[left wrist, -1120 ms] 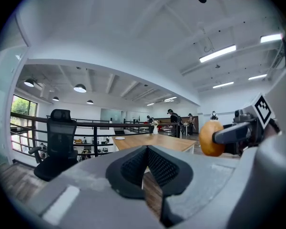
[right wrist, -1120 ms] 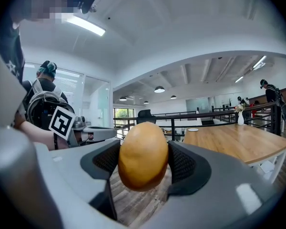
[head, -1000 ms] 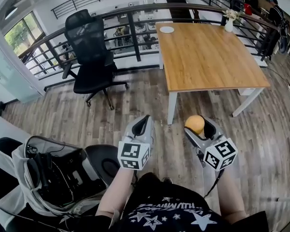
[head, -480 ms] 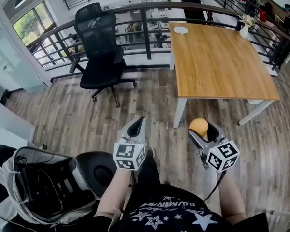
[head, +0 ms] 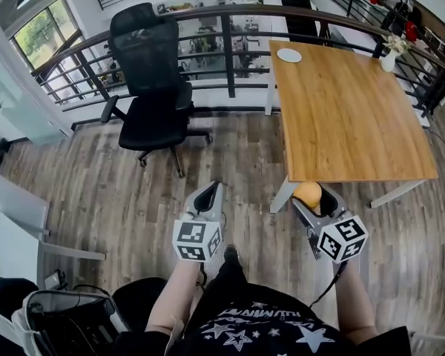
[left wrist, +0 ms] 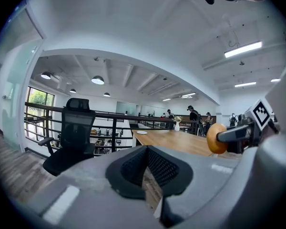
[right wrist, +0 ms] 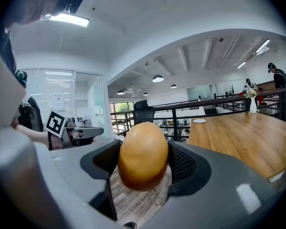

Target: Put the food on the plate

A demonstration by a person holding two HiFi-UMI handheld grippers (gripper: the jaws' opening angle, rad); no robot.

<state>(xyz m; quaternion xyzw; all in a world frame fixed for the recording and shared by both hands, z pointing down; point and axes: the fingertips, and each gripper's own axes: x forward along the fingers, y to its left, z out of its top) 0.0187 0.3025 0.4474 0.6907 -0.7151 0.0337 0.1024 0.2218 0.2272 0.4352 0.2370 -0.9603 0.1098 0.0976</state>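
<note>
A round golden-brown piece of food (head: 307, 192) sits between the pads of my right gripper (head: 311, 197), which is shut on it (right wrist: 143, 155). The jaws stand wide around it, low over the wooden floor just short of the near edge of the wooden table (head: 348, 117). A small white plate (head: 288, 55) lies on the table's far left corner, far from both grippers. It shows small in the right gripper view as the plate (right wrist: 199, 121). My left gripper (head: 211, 195) hangs beside the right one, shut on nothing (left wrist: 145, 151).
A black office chair (head: 152, 87) stands on the floor to the left, before a dark railing (head: 230, 43). A white vase with flowers (head: 389, 56) is at the table's far right. A grey bag (head: 67, 321) lies at my lower left. White table legs (head: 282, 195) are near the right gripper.
The view has moved forward toward the table, which now lies closer to the grippers. The bag and a black stool have slid down and left. Both grippers keep their pose and grip.
</note>
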